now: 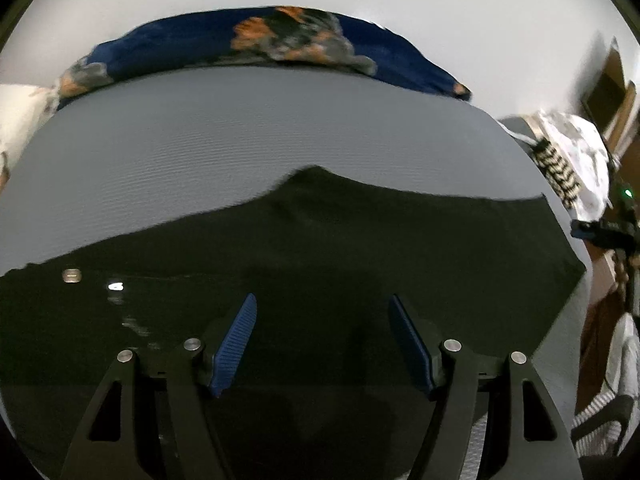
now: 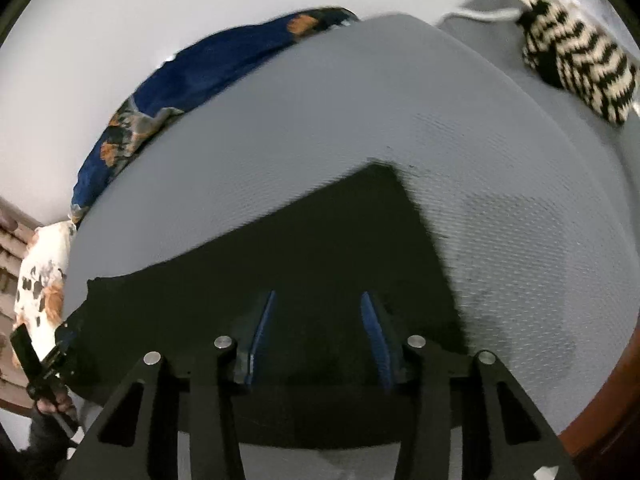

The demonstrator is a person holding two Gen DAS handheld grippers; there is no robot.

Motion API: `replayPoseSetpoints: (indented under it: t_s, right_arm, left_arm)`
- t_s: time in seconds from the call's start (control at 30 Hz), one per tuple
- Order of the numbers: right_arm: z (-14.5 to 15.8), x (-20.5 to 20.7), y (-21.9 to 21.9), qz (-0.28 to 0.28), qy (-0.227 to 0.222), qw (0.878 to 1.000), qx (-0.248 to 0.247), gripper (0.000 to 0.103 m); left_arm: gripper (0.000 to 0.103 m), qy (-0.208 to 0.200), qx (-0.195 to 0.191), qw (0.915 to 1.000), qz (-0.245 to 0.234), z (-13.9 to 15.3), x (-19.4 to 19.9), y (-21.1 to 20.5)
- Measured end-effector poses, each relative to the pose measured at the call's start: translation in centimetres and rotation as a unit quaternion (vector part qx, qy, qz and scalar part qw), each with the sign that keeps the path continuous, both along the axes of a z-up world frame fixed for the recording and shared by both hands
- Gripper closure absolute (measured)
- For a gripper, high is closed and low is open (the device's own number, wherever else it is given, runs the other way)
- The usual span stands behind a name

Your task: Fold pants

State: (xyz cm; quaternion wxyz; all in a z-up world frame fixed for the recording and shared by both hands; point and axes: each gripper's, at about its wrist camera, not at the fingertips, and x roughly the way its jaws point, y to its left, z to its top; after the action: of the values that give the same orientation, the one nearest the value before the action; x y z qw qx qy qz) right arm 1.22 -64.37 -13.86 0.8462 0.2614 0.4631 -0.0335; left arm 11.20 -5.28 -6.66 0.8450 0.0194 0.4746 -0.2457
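Pants: black, spread flat across lower half of both views on the grey bed surface; metal button at lower left of left view marks waist end.
Left gripper: 2 fingers apart, nothing between pads, poised over the cloth.
Right gripper: fingers apart, narrower gap, holding nothing, over a squared corner.
Judgement: both hover at opposite ends, likely placed to pinch edges for the next fold.
Clutter: striped knit item upper right, well apart.
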Motion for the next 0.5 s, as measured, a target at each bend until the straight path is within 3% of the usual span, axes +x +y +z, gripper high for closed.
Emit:
replayPoseSetpoints:
  t_s: [0.23, 0.5]
  right_arm:
    - [-2.2, -1.1, -5.1, -0.006, 0.017, 0.999, 0.045, 0.063]
    - [-4.0, -0.7, -6.9, 0.036, 0.017, 0.996, 0.078, 0.074]
  left_arm:
    - [0.034, 0.017, 0.008, 0.9993, -0.034, -0.6, -0.4, -4.2]
    - [0.034, 0.03, 0.02, 0.9987, -0.036, -1.3, -0.5, -6.2]
